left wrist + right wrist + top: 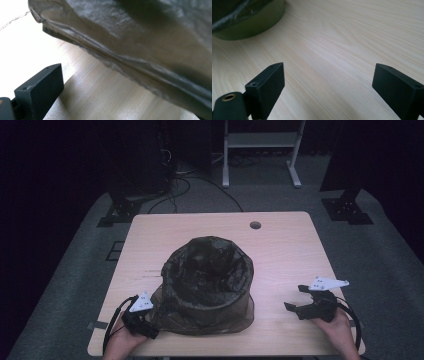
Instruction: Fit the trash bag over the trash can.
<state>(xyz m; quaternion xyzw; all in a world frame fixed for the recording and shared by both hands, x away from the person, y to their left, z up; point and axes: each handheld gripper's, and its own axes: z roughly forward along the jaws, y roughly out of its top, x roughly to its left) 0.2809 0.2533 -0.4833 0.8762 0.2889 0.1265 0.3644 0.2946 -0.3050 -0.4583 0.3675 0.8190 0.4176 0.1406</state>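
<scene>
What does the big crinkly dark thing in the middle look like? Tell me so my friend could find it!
Find the pale wooden table. In its middle stands a round bin lined with a crinkly dark bin bag, whose edge hangs down outside. It sits between the left gripper and the right gripper, and it is far bigger than either.

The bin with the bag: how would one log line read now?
bin: bag-lined, mid-table | left gripper: at bag's hem | right gripper: open, apart
</scene>
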